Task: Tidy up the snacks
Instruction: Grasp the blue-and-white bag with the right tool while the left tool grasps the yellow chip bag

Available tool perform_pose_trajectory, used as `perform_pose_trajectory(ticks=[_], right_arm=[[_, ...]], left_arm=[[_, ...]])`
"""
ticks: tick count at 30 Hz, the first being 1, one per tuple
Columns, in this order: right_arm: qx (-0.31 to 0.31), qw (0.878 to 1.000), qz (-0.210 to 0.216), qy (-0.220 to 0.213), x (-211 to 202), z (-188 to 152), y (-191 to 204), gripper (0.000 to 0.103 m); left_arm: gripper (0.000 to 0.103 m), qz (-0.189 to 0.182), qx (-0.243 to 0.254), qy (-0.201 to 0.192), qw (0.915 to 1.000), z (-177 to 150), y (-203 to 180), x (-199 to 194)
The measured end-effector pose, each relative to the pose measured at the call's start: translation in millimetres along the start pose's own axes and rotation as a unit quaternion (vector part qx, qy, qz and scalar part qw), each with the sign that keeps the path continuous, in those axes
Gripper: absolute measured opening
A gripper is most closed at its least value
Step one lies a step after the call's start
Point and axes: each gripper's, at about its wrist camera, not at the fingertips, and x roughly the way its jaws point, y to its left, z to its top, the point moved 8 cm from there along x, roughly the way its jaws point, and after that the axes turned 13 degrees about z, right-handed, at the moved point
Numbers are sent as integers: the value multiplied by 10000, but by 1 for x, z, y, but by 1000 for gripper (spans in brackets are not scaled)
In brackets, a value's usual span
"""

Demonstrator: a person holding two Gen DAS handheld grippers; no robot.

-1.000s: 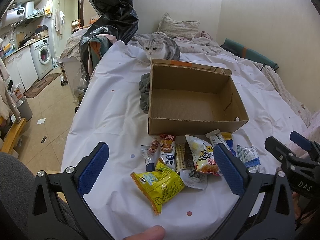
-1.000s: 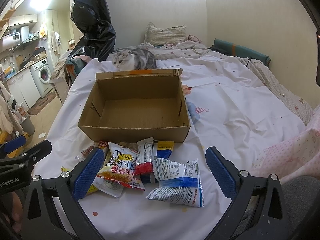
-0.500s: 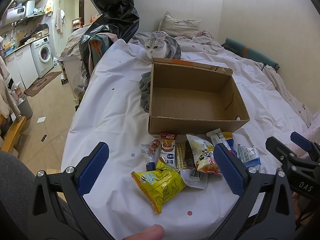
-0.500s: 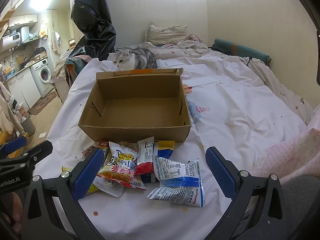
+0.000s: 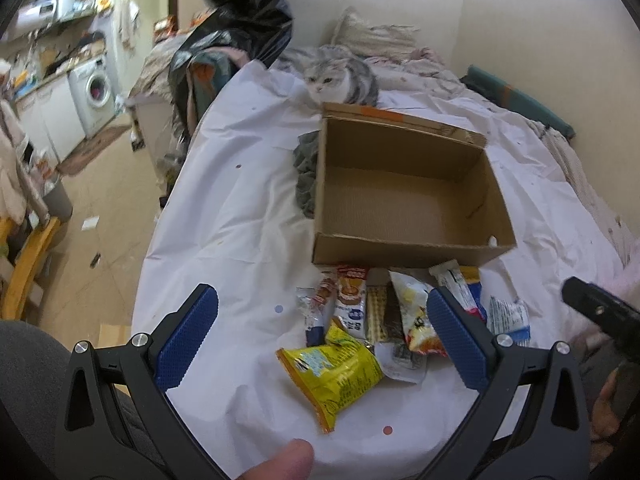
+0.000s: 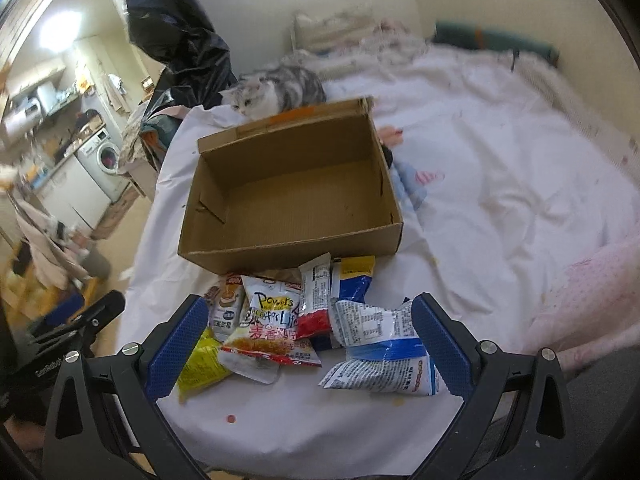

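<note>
Both tools wide open over the snack pile, box still empty.

Left to right: kitchen corner with washing machine [image 5: 94, 90], black plastic bag [image 5: 236, 28], then the bed [image 6: 500, 184] under a white sheet, cat [image 5: 340, 80] just behind the cardboard box [image 5: 404, 188], pink spotted cover [image 6: 592, 300] at the right edge. Snack packets lie on the sheet against the box's near wall: yellow bag [image 5: 332, 372] nearest the left tool [image 5: 320, 340], "Powers" packet [image 6: 272, 324] in the middle, blue-and-white packet [image 6: 384, 352] by the right tool [image 6: 308, 348]. Both tools have jaws spread wide, gripping nothing. Versus 0.5 s ago: both cameras sit closer over the pile, right view tilted and blurred, cat's head lower behind the box; packets and box unmoved.
</note>
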Motion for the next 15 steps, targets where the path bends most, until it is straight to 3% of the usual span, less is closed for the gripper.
perform_pose_trajectory(ticks=[2, 5, 7, 10, 15], right_arm=[[364, 9991, 32, 227, 6, 8, -18, 103], [1042, 9903, -158, 910, 26, 3, -56, 103], [1555, 9745, -173, 1607, 49, -15, -78, 103], [2099, 9542, -129, 2127, 72, -40, -94, 103], [1649, 9490, -387, 2658, 96, -65, -92, 103]], left_arm=[[103, 1, -154, 292, 9995, 6, 7, 11], [103, 20, -217, 780, 9967, 8, 12, 31], [103, -6, -273, 1140, 9931, 5, 14, 46], [103, -23, -390, 1702, 9846, -5, 17, 68], [103, -108, -451, 2308, 9719, -27, 16, 81]])
